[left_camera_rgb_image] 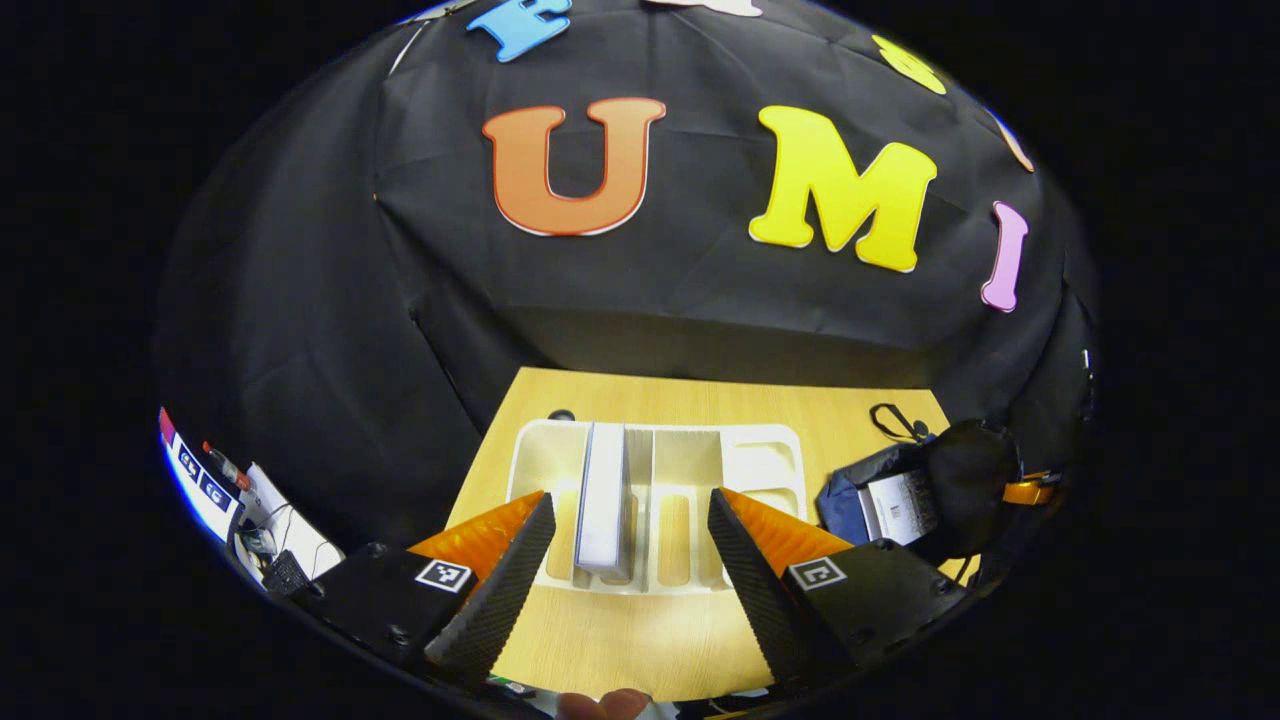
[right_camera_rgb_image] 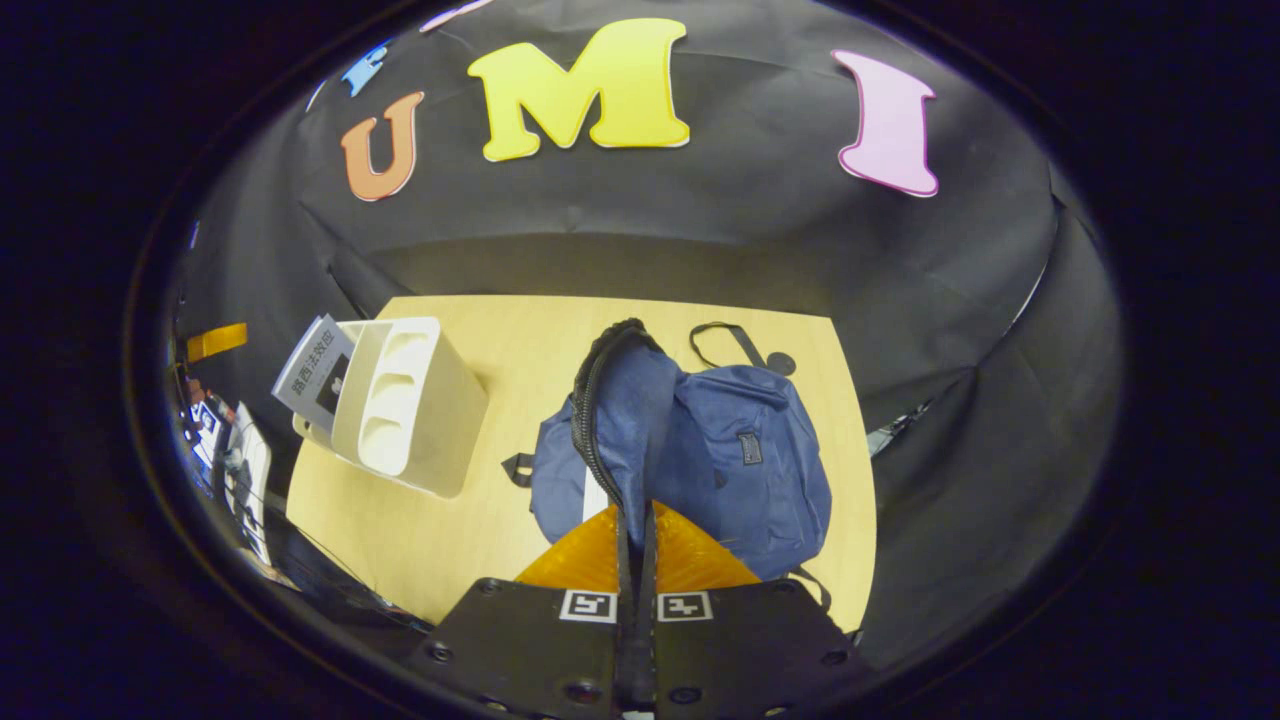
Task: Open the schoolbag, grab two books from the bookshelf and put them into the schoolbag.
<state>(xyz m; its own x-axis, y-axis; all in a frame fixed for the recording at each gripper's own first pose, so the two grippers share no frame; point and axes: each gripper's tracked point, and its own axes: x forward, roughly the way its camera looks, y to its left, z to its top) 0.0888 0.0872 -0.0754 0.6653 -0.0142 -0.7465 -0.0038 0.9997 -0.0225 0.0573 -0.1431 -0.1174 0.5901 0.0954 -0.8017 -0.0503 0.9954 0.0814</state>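
The white bookshelf (left_camera_rgb_image: pixel 762 462) stands on the wooden table just ahead of my left gripper (left_camera_rgb_image: pixel 630 500), which is open. One white book (left_camera_rgb_image: pixel 603 497) stands upright in a slot, between the lines of the two fingers but apart from them. The dark blue schoolbag (left_camera_rgb_image: pixel 848 492) lies to the right, with a white book (left_camera_rgb_image: pixel 900 505) showing in its mouth. In the right gripper view, my right gripper (right_camera_rgb_image: pixel 635 512) is shut on the schoolbag's zipper edge (right_camera_rgb_image: pixel 598 385) and holds the flap up. The schoolbag (right_camera_rgb_image: pixel 725 450) lies under it; the bookshelf (right_camera_rgb_image: pixel 412 400) and its book (right_camera_rgb_image: pixel 315 372) stand to the left.
The wooden table (right_camera_rgb_image: pixel 470 520) has bare surface in front of the shelf and between shelf and bag. A black strap loop (right_camera_rgb_image: pixel 722 340) lies behind the bag. Clutter and cables (left_camera_rgb_image: pixel 255 520) sit off the table's left side. The black cloth wall closes the back.
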